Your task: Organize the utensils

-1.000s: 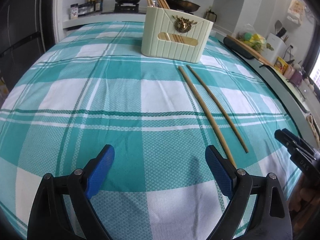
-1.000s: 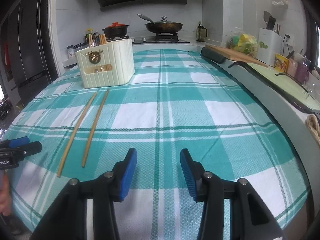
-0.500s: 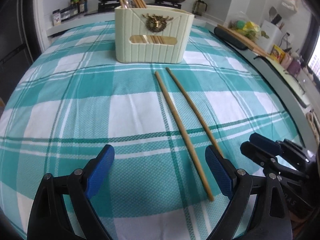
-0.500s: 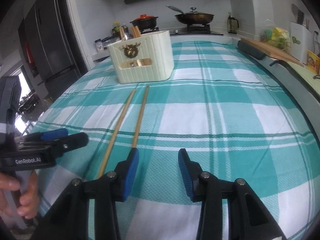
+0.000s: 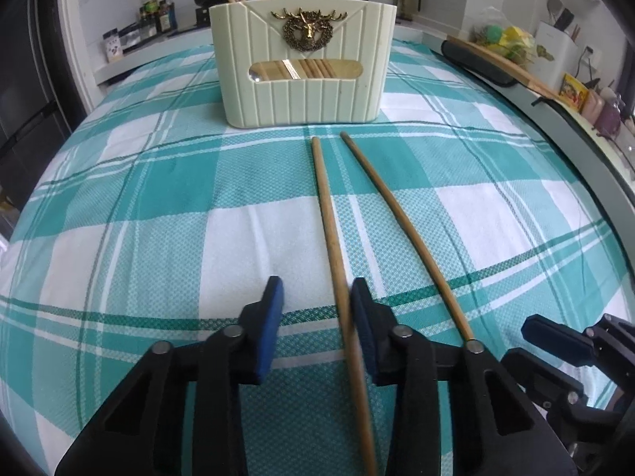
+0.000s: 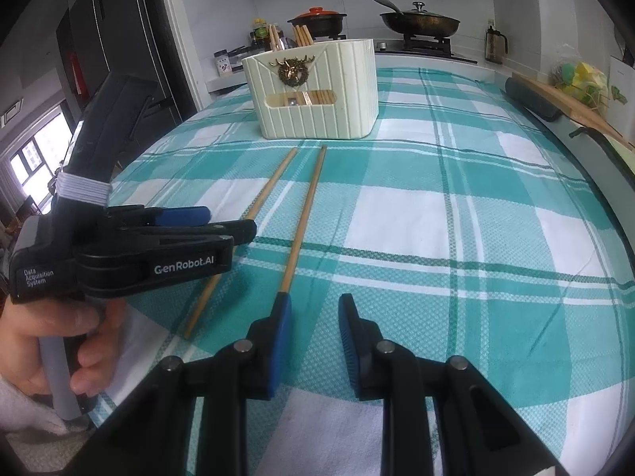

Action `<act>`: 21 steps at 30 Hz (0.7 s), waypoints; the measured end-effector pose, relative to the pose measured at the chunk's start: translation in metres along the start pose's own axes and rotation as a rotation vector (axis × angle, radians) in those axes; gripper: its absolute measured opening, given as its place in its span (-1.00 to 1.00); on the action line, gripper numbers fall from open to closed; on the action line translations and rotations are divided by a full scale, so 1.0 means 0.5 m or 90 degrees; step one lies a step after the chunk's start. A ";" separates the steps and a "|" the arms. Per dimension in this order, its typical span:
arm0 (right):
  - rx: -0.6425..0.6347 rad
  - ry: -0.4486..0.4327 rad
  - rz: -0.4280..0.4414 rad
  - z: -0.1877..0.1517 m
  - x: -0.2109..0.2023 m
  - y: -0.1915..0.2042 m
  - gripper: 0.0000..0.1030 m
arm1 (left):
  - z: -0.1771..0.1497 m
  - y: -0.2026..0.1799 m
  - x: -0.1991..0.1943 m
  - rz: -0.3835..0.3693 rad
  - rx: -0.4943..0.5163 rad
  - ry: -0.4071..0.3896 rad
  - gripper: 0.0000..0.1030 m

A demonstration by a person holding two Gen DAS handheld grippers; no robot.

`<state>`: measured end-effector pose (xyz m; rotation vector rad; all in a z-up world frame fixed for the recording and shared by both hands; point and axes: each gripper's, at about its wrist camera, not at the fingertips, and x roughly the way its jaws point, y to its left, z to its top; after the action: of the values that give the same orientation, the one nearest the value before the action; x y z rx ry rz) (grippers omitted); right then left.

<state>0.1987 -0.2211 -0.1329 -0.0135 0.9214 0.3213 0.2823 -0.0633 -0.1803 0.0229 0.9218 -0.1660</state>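
Your left gripper hangs low over the worktop in front of the cream utensil holder. Its fingers are closing around the left chopstick, which runs between them; the stick lies against the right-hand finger, while a gap remains at the other finger, so it is not yet clamped. Gripping near the end farthest from the holder looks deliberate: it would leave the long free end to feed into the holder's open top.

The right chopstick lies just beside the first, both pointing at the holder, neither touching it.

Your right gripper sits at the near end of that right chopstick. Its fingers are closing, but the stick's end disappears behind the left-hand finger and nothing shows between them.

The right wrist view alone shows your hand on the left gripper's handle. The left wrist view alone shows the stick inside the left fingers.
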 end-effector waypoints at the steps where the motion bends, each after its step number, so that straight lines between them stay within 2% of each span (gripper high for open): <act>1: -0.003 0.000 0.002 0.004 0.004 0.005 -0.51 | 0.000 0.009 -0.002 -0.004 -0.010 -0.001 -0.57; 3: -0.009 -0.002 0.002 0.010 0.013 0.016 -0.51 | -0.001 0.027 -0.001 -0.008 -0.029 0.000 -0.84; 11: -0.062 0.040 -0.056 0.034 0.068 0.060 -0.52 | -0.021 0.084 -0.017 0.033 -0.062 0.006 -0.85; 13: -0.061 0.033 -0.077 0.033 0.067 0.062 -0.63 | -0.028 0.093 -0.023 0.044 -0.061 0.005 -0.85; 14: -0.055 0.032 -0.093 0.031 0.065 0.058 -0.85 | -0.032 0.098 -0.027 0.046 -0.062 0.005 -0.85; 15: -0.042 0.030 -0.102 0.029 0.063 0.052 -0.89 | -0.036 0.104 -0.030 0.045 -0.062 0.005 -0.85; 21: 0.023 0.026 -0.174 -0.006 0.019 -0.008 -0.88 | -0.060 0.141 -0.052 0.043 -0.068 0.003 -0.81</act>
<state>0.2028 -0.2227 -0.1425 -0.1114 0.9520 0.0511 0.2543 0.0123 -0.1814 -0.0437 0.9320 -0.0534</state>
